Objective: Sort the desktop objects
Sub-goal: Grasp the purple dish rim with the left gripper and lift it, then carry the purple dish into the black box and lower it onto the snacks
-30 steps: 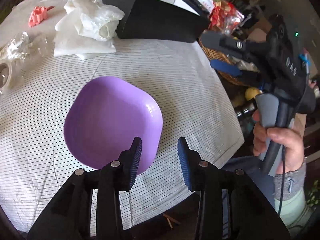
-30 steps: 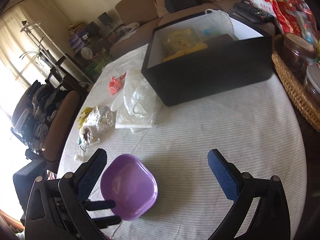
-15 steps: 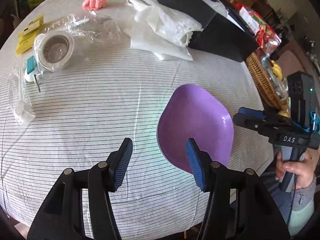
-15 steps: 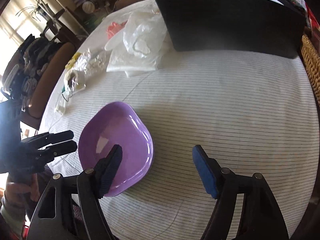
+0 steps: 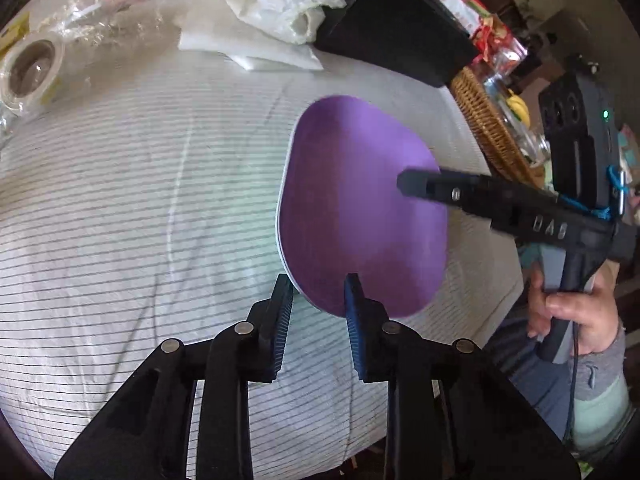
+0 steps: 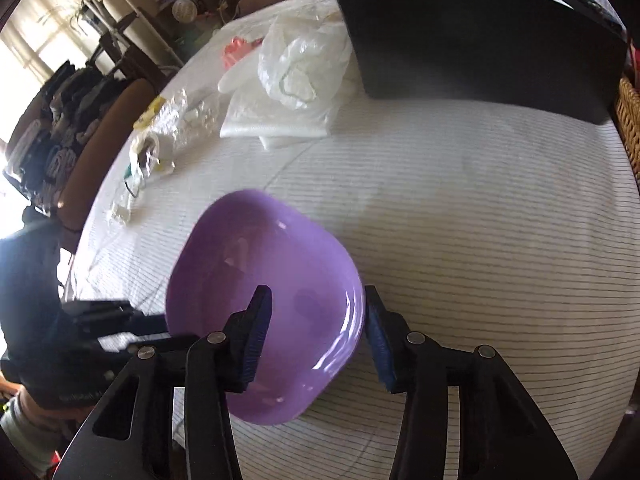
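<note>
The left gripper [image 5: 316, 292] straddles the near rim of the shallow purple plastic bowl [image 5: 360, 208], fingers spread, not yet pinching; the right gripper [image 6: 316, 320] likewise brackets the opposite rim. The bowl sits on the striped-cloth counter [image 5: 140, 200]. Uneven closing could tip or skid it off the edge.

left gripper [image 5: 316, 292]: jaws partly parted, fingers level, pointing forward | right gripper [image 6: 316, 320]: jaws parted wider, reaching in from the right | right hand [image 5: 576, 312]: wrapped round the handle, wrist sleeved
</note>
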`<state>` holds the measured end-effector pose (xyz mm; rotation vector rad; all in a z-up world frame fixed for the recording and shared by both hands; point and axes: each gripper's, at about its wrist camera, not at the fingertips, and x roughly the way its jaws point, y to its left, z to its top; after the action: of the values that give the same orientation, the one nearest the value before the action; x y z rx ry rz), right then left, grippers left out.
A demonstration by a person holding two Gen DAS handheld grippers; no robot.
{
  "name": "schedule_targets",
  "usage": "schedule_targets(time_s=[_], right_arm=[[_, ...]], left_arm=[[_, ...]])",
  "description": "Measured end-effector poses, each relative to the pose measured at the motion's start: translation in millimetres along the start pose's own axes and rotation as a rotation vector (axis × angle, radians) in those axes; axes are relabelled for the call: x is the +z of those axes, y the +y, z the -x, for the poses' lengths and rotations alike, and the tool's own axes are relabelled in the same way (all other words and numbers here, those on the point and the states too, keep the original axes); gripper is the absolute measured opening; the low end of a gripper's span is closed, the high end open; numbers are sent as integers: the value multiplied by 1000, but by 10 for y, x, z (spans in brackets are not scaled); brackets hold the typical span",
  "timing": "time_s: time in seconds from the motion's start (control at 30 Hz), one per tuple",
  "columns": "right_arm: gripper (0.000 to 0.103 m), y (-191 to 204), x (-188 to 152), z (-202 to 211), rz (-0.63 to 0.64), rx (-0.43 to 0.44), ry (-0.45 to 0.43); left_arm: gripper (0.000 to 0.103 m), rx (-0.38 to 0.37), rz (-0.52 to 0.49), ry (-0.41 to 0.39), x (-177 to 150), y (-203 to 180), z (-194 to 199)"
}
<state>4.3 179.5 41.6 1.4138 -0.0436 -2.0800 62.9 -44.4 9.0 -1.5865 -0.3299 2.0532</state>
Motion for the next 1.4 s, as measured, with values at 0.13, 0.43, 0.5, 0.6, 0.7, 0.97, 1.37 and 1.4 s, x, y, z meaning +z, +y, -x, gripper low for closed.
schedule_targets(time_s=[0.13,0.43,0.5,0.6,0.7,0.97,1.37,1.4], right_arm=[[53,-209,125,87,-58,-60,-37],[68,-296,-181,153,-76,-2,65],[48,-171,-276,11,-36,8,120],[42,-9,-302,-53,37,-20,121],[42,-61,-245,-13,28,-42,94],[39,-172,418,1017,71,-106,-137],[41,-1322,2711,1169,108,-311,-148],[41,-1445,2796,1048,99,-320,-132]], left_arm=[[26,6,-14,-15,21,-7,85],[37,57,13,-31,333,154,24],[28,89,-23,-20,349,80,-33],[13,95,-29,-5,328,28,-101],[13,47,0,9,329,52,-108],[15,6,-164,-55,960,-804,506],[21,24,-171,24,3426,-1645,-238],[21,21,-153,51,3528,-1624,-397]])
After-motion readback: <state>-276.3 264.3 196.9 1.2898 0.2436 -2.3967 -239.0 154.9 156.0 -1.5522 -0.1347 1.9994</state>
